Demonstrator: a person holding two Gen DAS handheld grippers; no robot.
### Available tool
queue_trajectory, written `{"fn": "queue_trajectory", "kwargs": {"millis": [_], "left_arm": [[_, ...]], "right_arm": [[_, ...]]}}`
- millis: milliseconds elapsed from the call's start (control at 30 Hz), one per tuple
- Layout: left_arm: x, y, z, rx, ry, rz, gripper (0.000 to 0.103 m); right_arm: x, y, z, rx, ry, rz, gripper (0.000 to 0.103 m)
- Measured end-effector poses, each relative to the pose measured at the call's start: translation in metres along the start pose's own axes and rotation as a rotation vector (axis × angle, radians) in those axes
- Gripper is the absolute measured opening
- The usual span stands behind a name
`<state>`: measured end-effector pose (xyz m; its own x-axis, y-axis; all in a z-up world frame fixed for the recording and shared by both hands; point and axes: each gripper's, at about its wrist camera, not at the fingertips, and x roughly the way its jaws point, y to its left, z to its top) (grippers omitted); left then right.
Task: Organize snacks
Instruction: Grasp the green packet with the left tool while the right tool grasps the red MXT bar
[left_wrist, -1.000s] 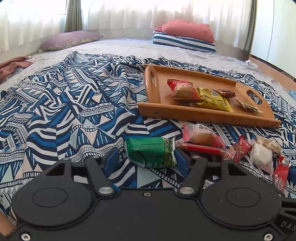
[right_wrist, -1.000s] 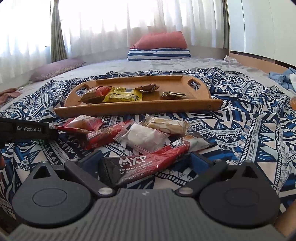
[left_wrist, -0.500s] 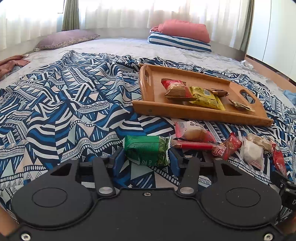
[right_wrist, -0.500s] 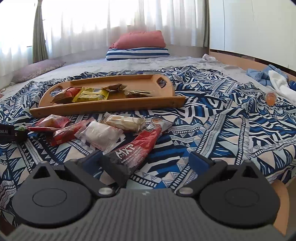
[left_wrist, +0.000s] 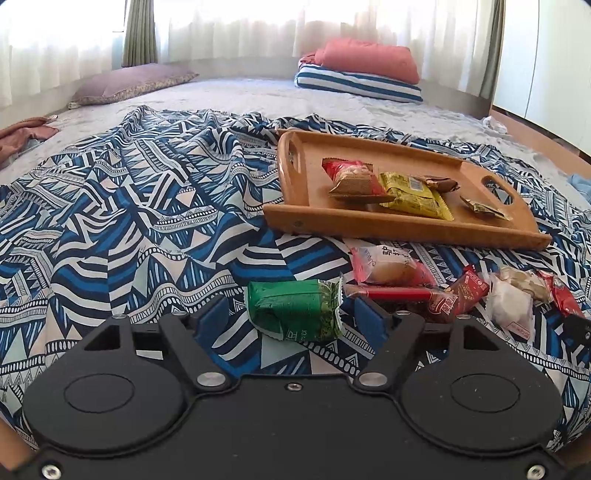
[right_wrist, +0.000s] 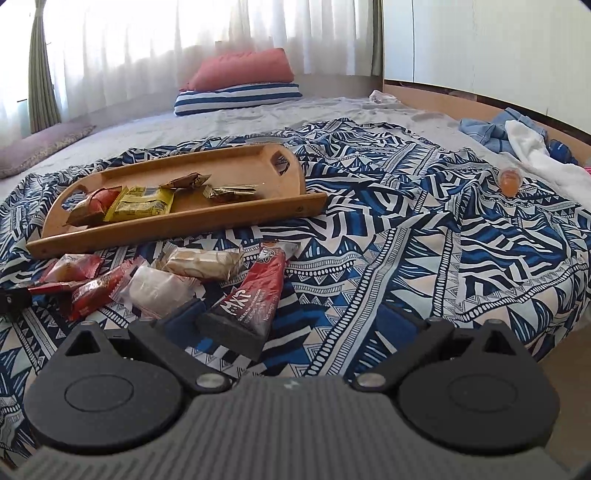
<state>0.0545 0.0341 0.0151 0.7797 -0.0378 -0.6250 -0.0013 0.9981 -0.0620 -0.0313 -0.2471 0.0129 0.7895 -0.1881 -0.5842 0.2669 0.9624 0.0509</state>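
left gripper jaws just opened around the crinkly green snack packet, right gripper sits open too, near the long red foil bar.

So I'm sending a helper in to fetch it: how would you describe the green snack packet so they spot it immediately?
Find the wooden tray on the blue patterned blanket. A row of loose snacks lies on the blanket along the tray's near side. The green snack packet sits at the end away from the red and white wrappers, and it is the only green one.
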Motion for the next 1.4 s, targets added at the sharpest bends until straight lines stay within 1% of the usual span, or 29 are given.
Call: {"fn": "queue_trajectory", "kwargs": {"millis": [133, 200, 267, 467, 633, 767, 833, 867, 933, 967, 1000, 1067, 1133, 1300, 1400], "left_arm": [[0.001, 0.001, 0.000, -0.007, 0.004, -0.015, 0.065], [0.001, 0.002, 0.000, -0.012, 0.008, -0.031, 0.057], [0.001, 0.003, 0.000, -0.014, 0.010, -0.032, 0.053], [0.001, 0.005, 0.000, -0.025, 0.010, -0.035, 0.051], [-0.003, 0.006, 0.002, -0.049, 0.007, -0.041, 0.048], [-0.009, 0.006, 0.004, -0.036, -0.014, -0.027, 0.047], [-0.010, 0.006, 0.004, -0.032, -0.020, -0.023, 0.047], [-0.011, 0.006, 0.004, -0.032, -0.022, -0.021, 0.047], [-0.012, 0.006, 0.005, -0.033, -0.023, -0.020, 0.047], [-0.012, 0.006, 0.005, -0.034, -0.024, -0.020, 0.047], [-0.013, 0.007, 0.005, -0.035, -0.025, -0.020, 0.047], [-0.013, 0.006, 0.006, -0.036, -0.027, -0.020, 0.047], [-0.015, 0.006, 0.008, -0.037, -0.030, -0.012, 0.047], [-0.015, 0.003, 0.015, -0.027, -0.034, -0.018, 0.046], [-0.016, 0.001, 0.018, -0.020, -0.037, -0.021, 0.046]], "right_arm": [[0.004, -0.004, 0.006, 0.050, 0.021, 0.018, 0.103], [0.002, -0.007, 0.008, 0.066, 0.016, 0.029, 0.103], [-0.001, -0.010, 0.009, 0.070, 0.011, 0.031, 0.103], [-0.005, -0.020, 0.011, 0.069, 0.013, 0.035, 0.103], [0.007, -0.018, 0.018, 0.073, 0.030, 0.074, 0.096], [0.020, -0.009, 0.024, 0.049, 0.040, 0.065, 0.086], [0.027, -0.005, 0.025, 0.041, 0.048, 0.043, 0.077], [0.031, -0.003, 0.025, 0.039, 0.054, 0.035, 0.075], [0.037, 0.000, 0.025, 0.036, 0.068, 0.032, 0.066], [0.040, 0.001, 0.024, 0.033, 0.074, 0.034, 0.063], [0.042, 0.002, 0.023, 0.028, 0.078, 0.036, 0.056], [0.044, 0.005, 0.022, 0.015, 0.072, 0.035, 0.049], [0.044, 0.006, 0.022, 0.008, 0.057, 0.025, 0.032], [0.040, -0.001, 0.026, 0.031, 0.040, 0.059, 0.029], [0.037, -0.003, 0.027, 0.036, 0.033, 0.061, 0.029]]}}
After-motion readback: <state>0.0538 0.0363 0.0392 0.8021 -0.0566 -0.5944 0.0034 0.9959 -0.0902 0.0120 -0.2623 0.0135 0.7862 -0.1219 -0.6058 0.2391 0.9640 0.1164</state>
